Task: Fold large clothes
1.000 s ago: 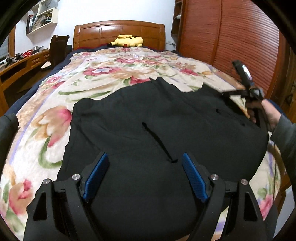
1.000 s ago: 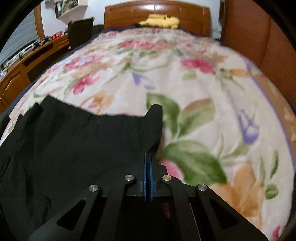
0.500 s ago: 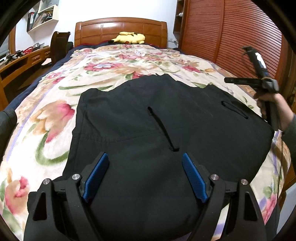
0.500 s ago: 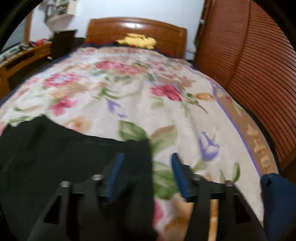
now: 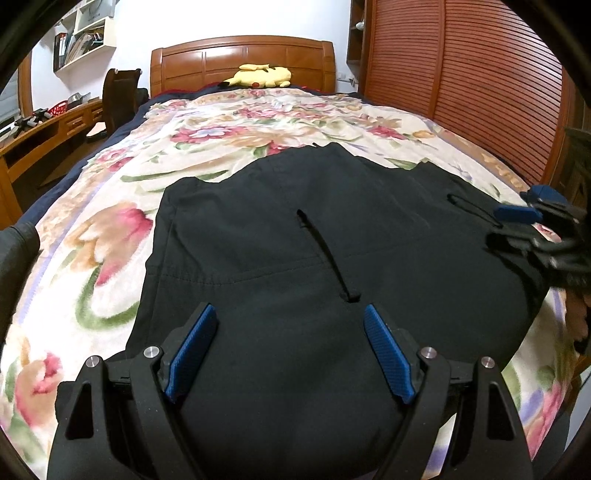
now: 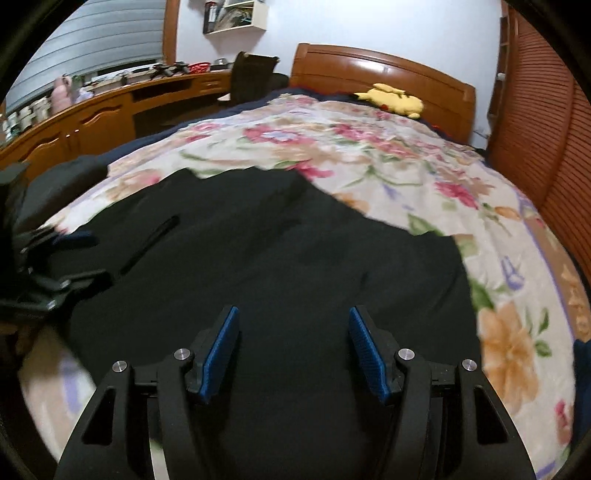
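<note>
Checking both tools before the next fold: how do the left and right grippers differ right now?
The left gripper hangs over the near left part of the black garment; the right gripper hangs over its right part. The left's fingers look spread slightly wider than the right's. Both are open, blue-padded, and hold nothing.

We cannot see the near hem of the black garment (image 5: 295, 258): the left gripper (image 5: 290, 350) covers it in the left wrist view, and the right gripper (image 6: 293, 349) does the same in the right wrist view. At that view's left edge a dark blurred shape is too smeared to make out. The desk (image 6: 110, 110) clutter is too small for us to name. The bed (image 5: 92, 221) runs off the lower frame, and the shelf (image 5: 85, 33) contents stay illegible.
</note>
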`<state>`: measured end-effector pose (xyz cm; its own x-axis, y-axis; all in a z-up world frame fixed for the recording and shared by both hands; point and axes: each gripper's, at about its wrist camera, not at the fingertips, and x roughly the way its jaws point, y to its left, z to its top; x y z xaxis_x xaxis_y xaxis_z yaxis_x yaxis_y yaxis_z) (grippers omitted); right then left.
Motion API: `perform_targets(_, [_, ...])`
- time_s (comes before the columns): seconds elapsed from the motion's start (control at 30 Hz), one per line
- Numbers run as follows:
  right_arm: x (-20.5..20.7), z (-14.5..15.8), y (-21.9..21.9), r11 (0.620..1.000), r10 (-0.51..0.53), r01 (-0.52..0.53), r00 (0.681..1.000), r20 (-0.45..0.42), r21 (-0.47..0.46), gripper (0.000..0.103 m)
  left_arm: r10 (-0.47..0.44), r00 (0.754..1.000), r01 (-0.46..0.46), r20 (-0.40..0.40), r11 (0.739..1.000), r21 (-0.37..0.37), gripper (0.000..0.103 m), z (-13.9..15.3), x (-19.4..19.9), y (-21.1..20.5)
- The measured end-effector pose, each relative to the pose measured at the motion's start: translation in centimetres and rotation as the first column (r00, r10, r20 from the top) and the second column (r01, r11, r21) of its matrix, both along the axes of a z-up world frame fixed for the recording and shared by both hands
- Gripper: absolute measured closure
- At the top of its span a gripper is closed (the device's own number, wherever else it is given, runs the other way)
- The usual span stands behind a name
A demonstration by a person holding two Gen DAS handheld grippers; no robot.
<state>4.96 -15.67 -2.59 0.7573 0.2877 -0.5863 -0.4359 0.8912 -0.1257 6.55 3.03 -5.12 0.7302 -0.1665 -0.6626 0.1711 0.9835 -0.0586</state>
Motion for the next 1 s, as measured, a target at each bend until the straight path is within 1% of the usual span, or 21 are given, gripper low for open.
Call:
perform_targets(0.17, [-2.7,-0.3,-0.3,1.0,0.017,-0.017,1.0,0.007,0.007,0.039,0.003,1.0,-0.003,0.005,1.0,0.013,0.02,-0.2,-0.2,-0.1])
perform_targets(0.23, [-3.3,-0.7,-0.4,1.0,0.011,-0.011,1.0,0.0,-0.01,0.039,0.003,1.0,-0.003,0.005,1.0,0.016,0.02,-0.2,-0.2,-0.2])
perform_targets(0.27, [-3.1,-0.7,-0.7,1.0,0.007,-0.007,1.0,-0.009,-0.015,0.039,0.003,1.0,-0.003,0.004,1.0,0.019,0.02,-0.3,-0.2,-0.2])
perform_targets(0.37, [-2.4,-2.1,-0.3,0.999,0.004,-0.006,0.998,-0.061,-0.036,0.039,0.004,1.0,-0.004,0.0,0.999,0.036,0.02,-0.4,-0.1,-0.4])
perform_targets(0.43, [-2.3,-2.4,0.1,0.998,-0.002,-0.001,0.999,-0.053,-0.056,0.039,0.006,1.0,-0.006,0.0,0.999,0.042,0.02,-0.4,-0.1,-0.6])
perform_targets(0.53, [-2.6,-1.9,0.5,0.997,-0.017,0.014,0.999,-0.038,-0.078,0.039,0.007,1.0,-0.007,0.002,0.999,0.034,0.02,-0.4,-0.2,-0.5])
perform_targets(0.67, [-4.1,-0.7,0.5,0.998,-0.019,0.017,1.0,-0.019,-0.062,0.039,0.008,1.0,-0.008,0.004,0.999,0.036,0.02,-0.3,-0.3,-0.4])
perform_targets(0.8, [-5.3,-0.2,-0.3,1.0,0.009,-0.009,1.0,-0.007,-0.007,0.039,0.009,1.0,-0.009,0.004,0.999,0.04,0.02,-0.4,-0.3,-0.4])
perform_targets(0.87, [-5.7,-0.7,-0.1,1.0,0.027,-0.027,1.0,-0.014,-0.007,0.039,0.008,1.0,-0.009,0.004,0.999,0.041,0.02,-0.3,-0.3,-0.4])
perform_targets(0.93, [-5.8,-1.6,0.3,0.999,0.03,-0.03,0.999,-0.014,-0.038,0.039,0.008,1.0,-0.009,0.004,0.999,0.044,0.02,-0.3,-0.4,-0.4])
perform_targets(1.0, [-5.5,-2.2,0.2,0.999,0.03,-0.031,0.999,-0.027,-0.042,0.039,0.008,1.0,-0.008,0.005,0.999,0.046,0.02,-0.4,-0.4,-0.5])
